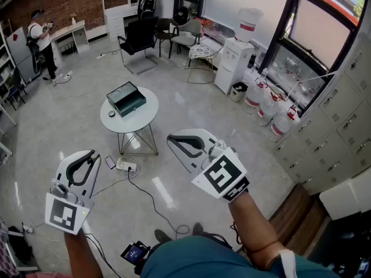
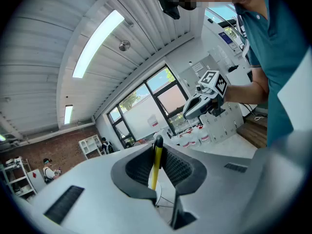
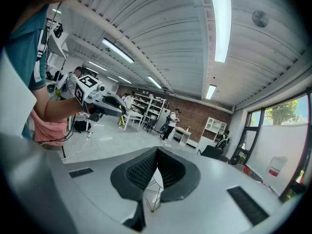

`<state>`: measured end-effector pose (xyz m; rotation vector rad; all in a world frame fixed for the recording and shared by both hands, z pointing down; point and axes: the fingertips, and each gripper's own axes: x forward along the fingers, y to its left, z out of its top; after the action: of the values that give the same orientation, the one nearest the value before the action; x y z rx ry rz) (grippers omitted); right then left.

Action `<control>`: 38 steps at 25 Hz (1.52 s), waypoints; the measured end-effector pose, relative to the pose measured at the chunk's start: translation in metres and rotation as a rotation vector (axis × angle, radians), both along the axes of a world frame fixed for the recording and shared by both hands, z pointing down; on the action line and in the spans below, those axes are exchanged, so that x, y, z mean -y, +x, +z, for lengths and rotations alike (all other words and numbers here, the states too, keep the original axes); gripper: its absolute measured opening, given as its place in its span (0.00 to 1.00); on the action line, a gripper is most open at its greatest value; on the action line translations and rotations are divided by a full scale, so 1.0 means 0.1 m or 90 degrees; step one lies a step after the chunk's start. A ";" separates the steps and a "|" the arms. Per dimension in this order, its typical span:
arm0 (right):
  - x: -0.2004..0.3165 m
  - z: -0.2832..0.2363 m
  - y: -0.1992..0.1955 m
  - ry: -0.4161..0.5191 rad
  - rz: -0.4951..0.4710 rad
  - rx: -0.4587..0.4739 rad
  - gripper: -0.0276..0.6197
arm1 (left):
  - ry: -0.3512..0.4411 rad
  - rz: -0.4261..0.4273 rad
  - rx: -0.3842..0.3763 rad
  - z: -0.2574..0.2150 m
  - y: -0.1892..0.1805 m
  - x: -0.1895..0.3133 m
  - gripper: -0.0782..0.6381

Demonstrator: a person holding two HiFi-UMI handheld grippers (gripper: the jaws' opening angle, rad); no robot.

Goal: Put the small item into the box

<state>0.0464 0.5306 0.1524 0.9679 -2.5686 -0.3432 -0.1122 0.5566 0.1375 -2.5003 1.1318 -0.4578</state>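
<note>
The left gripper (image 2: 157, 146) fingers clamped a thin yellow stick (image 2: 155, 168), well apart from the open box (image 1: 127, 99) on the table (image 1: 111, 121). The right gripper (image 3: 156, 153) fingers were clenched, empty. Risk: the narrow stick could pivot or slip in transit, missing the box

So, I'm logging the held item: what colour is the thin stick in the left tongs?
Yellow stick, black tip; best in left gripper view.

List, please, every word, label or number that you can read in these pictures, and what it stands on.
None can be read.
Red labels on the clear plastic water jugs: too small to read.
Black-and-white square marker on the white cube: a pattern, no letters.
</note>
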 end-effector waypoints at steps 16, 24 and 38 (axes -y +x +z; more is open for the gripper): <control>0.10 -0.01 -0.64 0.003 0.010 0.002 0.10 | -0.004 0.018 -0.010 0.05 -0.61 0.13 0.19; 0.17 -0.04 -0.84 0.006 0.034 0.014 0.10 | -0.003 0.034 -0.019 0.11 -0.82 0.22 0.19; 1.06 0.06 -1.08 -0.010 -0.031 0.029 0.10 | -0.021 -0.021 0.000 0.23 -0.99 0.83 0.20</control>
<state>-0.0616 0.4243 0.1582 0.9184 -2.6359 -0.3177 -0.2110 0.4735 0.1609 -2.5130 1.1761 -0.4896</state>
